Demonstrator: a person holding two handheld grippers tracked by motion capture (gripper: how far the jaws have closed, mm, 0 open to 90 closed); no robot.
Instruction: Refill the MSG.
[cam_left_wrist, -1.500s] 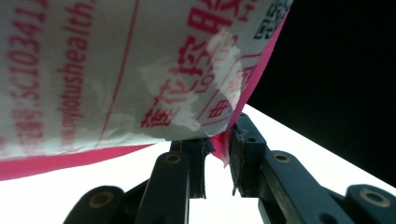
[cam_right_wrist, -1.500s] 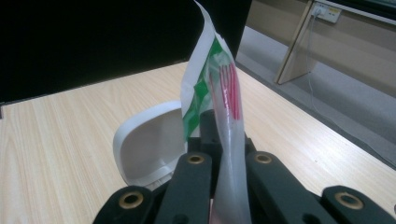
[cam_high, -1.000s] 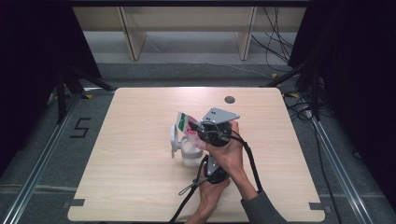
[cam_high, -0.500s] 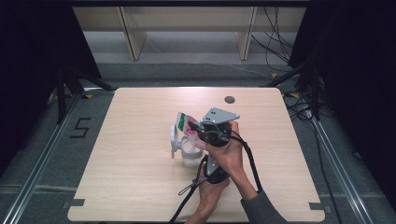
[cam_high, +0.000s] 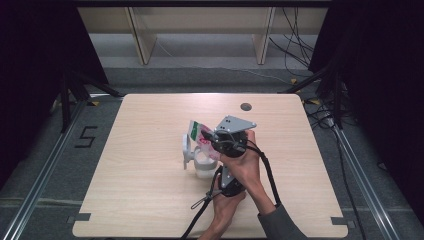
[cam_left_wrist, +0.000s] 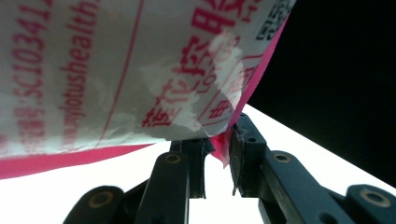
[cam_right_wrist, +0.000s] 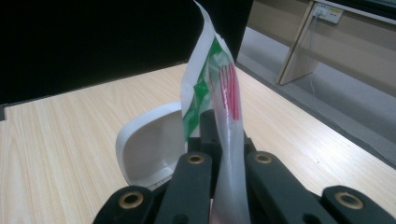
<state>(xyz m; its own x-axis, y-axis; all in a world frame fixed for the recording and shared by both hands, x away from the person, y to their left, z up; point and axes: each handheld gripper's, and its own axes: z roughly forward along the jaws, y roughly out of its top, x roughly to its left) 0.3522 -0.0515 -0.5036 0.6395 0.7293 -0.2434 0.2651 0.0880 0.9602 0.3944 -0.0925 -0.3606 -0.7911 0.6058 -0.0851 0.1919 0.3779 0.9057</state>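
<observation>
Worktop: pale wood, person's forearms entering from the near edge, both hands stacked right of centre.

White container with hinged lid stands just left of the hands; in the right gripper view its open lid rises directly behind the fingers.

Packet: white sachet, pink and green print, held upright above and just behind the container, long axis roughly vertical, tilted slightly away from the person.

Right gripper: fingers pressed together on the packet's clear sealed edge, packet rising straight up out of them.

Left gripper: fingers pinching a pink corner of the same packet, which spreads up and to the left of them; a narrow gap remains below the pinch.

Judgement: two grips sit close on one edge, so a tear or pull-apart turns on that short span between them.

Hard to make out: the container's contents, hidden by hands; whether the packet is already torn; the left gripper's body under the right hand in the high view.
</observation>
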